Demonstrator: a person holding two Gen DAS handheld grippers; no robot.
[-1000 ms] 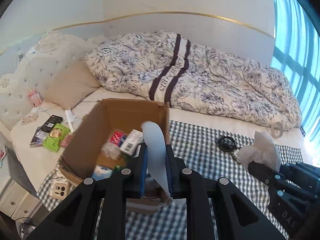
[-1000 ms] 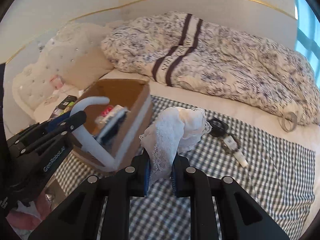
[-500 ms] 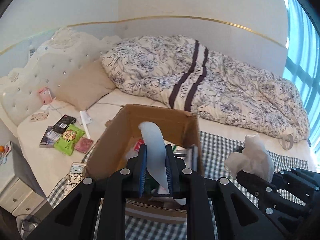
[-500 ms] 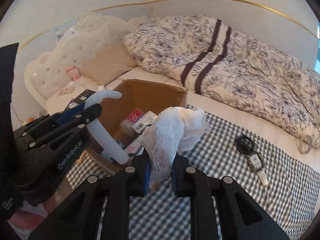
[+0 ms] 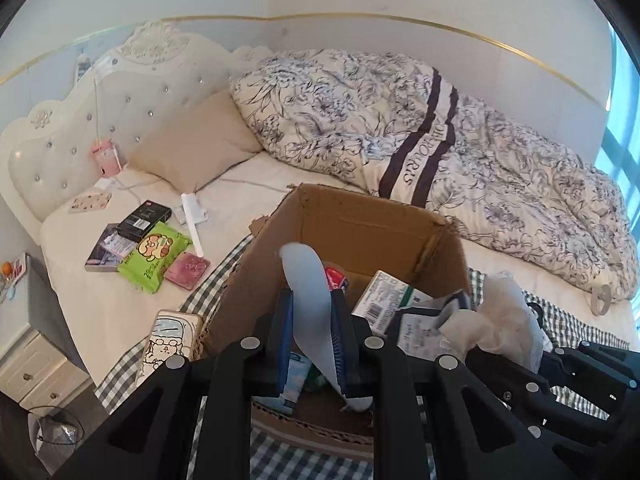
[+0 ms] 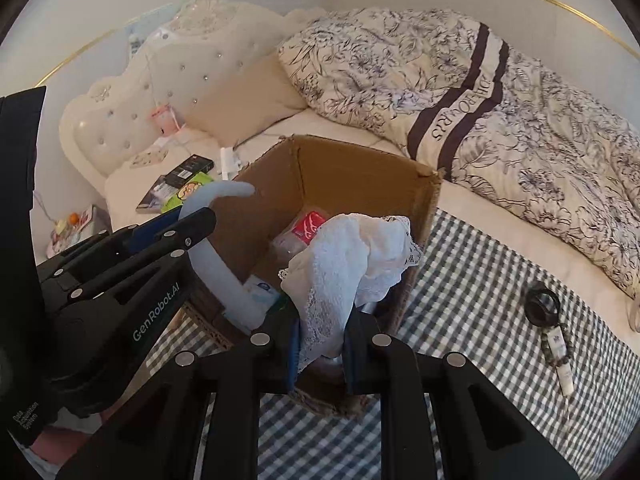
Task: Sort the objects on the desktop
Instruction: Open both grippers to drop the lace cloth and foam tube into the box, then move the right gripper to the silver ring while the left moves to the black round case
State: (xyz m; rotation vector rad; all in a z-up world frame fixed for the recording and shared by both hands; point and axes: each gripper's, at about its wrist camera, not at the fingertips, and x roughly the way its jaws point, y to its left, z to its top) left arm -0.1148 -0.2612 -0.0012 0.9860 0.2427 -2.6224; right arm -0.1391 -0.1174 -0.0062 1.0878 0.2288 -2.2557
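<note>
The left tool (image 5: 311,336) pinches a pale blue curved strip (image 5: 308,292) over the cardboard box (image 5: 360,224); the right tool (image 6: 320,344) pinches lace cloth (image 6: 352,256) at the box's 5 o'clock corner. Released there, the cloth may drape over the rim and slide outside.

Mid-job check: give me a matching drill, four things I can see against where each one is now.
Things:
1. pale blue curved strip
2. white lace cloth
3. green snack packet
4. black ring

Places:
A. on the checked blanket
B. left gripper
C. on the white sheet by the pillow
D. right gripper

Pairs: 1-B, 2-D, 3-C, 4-A
</note>
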